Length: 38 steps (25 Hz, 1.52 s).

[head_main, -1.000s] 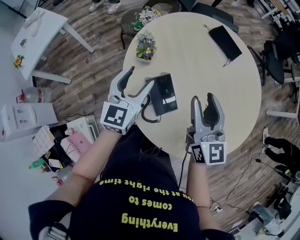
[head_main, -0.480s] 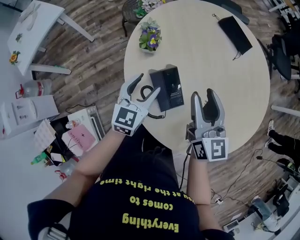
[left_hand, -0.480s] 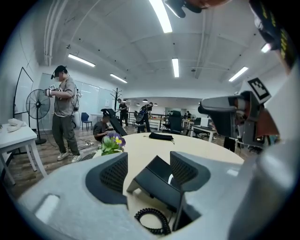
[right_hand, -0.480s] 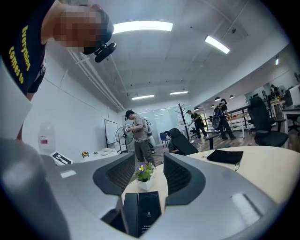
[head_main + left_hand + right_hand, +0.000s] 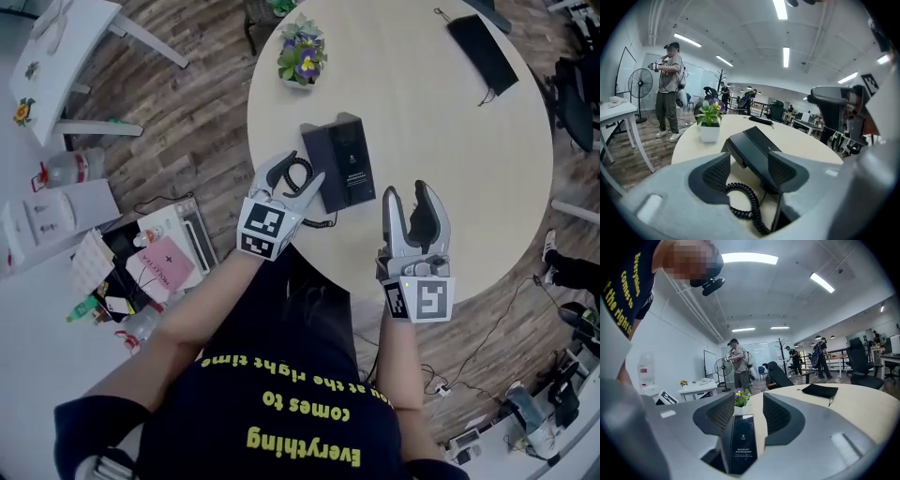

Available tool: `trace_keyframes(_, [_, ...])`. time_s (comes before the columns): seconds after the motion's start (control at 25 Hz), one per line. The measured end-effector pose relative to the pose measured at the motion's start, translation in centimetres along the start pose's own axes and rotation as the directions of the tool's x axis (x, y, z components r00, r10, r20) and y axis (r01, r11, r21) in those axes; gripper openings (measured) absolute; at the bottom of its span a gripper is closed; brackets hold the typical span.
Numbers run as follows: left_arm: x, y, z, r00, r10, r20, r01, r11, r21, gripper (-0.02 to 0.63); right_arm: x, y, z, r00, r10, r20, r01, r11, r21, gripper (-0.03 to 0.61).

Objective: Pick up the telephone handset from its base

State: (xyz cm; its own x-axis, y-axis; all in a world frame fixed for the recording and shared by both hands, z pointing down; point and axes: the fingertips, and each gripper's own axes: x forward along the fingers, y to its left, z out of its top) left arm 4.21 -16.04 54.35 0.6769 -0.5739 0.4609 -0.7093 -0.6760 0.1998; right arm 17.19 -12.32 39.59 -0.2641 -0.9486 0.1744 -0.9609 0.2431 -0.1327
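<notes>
1. Both tongs have come down toward the desk [image 5: 450, 159] since a second ago. The left tongs [image 5: 302, 169] have gone from beside the telephone [image 5: 339, 164] to its near-left corner, and their jaws have just been narrowing.
2. Desk: round and pale. The phone sits toward the person's edge, probably so either hand can reach it.
3. Telephone: black, lying flat. The handset [image 5: 317, 164] lies along the left side of the base [image 5: 354, 159], not lifted yet. That side faces the left tongs, so I judge left is the picking hand.
4. Left tongs: jaws fairly wide apart, gripping nothing. In the left gripper view the phone's near end shows in the gap ahead, with the pads clear of it. They tilt down toward the handset, which looks like set-up to straddle it.
5. Right tongs [image 5: 407, 192]: jaws apart, with nothing off the desk between them. They hover right of the phone without touching it, maybe on standby to steady the base. A dark printed strip [image 5: 740, 446] low in the throat reads as part of the tool, but I'm not sure.
6. Coiled cord [image 5: 298, 174]: looped on the desk at the phone's near-left corner, right under the left gap. It could get pinched in with the handset.
7. Flower pot [image 5: 302, 58] and black pouch [image 5: 483, 47]: on the far side, well apart, no bearing.
</notes>
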Motion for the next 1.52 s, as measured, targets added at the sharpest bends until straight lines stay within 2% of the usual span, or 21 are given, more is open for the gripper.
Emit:
trace_keyframes(0.16, [1.2, -0.9, -2.4, 0.997, -0.041, -0.065, 0.039, 0.999, -0.025, 0.257, -0.1, -0.2, -0.8, 1.0, 0.004, -0.026, -0.004, 1.0, -0.003, 0.196])
trace_keyframes(0.36, [2.0, -1.4, -3.2, 0.993, -0.088, -0.076, 0.073, 0.981, -0.18, 0.235, -0.4, 0.2, -1.0, 0.999, 0.02, -0.027, -0.02, 1.0, -0.007, 0.196])
trace_keyframes(0.52, [2.3, -1.9, -3.3, 0.989, -0.129, -0.073, 0.106, 0.959, -0.261, 0.192, -0.6, 0.5, -1.0, 0.999, 0.028, -0.025, -0.028, 1.0, -0.007, 0.195])
trace_keyframes(0.64, [2.5, -2.1, -3.2, 0.988, -0.135, -0.076, 0.108, 0.953, -0.283, 0.178, -0.7, 0.6, -1.0, 0.999, 0.033, -0.025, -0.033, 0.999, -0.003, 0.195])
trace_keyframes(0.84, [2.4, -2.2, -2.9, 0.991, -0.099, -0.091, 0.07, 0.959, -0.274, 0.167, -0.8, 0.8, -1.3, 0.999, 0.042, -0.027, -0.042, 0.999, -0.002, 0.195])
trace_keyframes(1.0, [2.1, -2.3, -2.6, 0.993, -0.086, -0.083, 0.057, 0.952, -0.301, 0.145, -0.7, 1.0, -1.1, 0.998, 0.052, -0.02, -0.052, 0.999, 0.006, 0.195])
trace_keyframes(1.12, [2.1, -2.2, -2.5, 0.992, -0.098, -0.078, 0.067, 0.939, -0.338, 0.137, -0.7, 1.0, -1.3, 0.998, 0.056, -0.025, -0.056, 0.998, 0.002, 0.193])
trace_keyframes(1.32, [2.7, -1.8, -2.9, 0.985, -0.158, -0.07, 0.114, 0.898, -0.426, 0.144, -0.8, 1.2, -1.2, 0.998, 0.065, -0.021, -0.065, 0.998, 0.008, 0.193])
trace_keyframes(1.52, [2.7, -1.8, -2.8, 0.985, -0.162, -0.067, 0.116, 0.887, -0.446, 0.138, -1.0, 0.9, -1.6, 0.998, 0.058, -0.038, -0.058, 0.998, 0.002, 0.193])
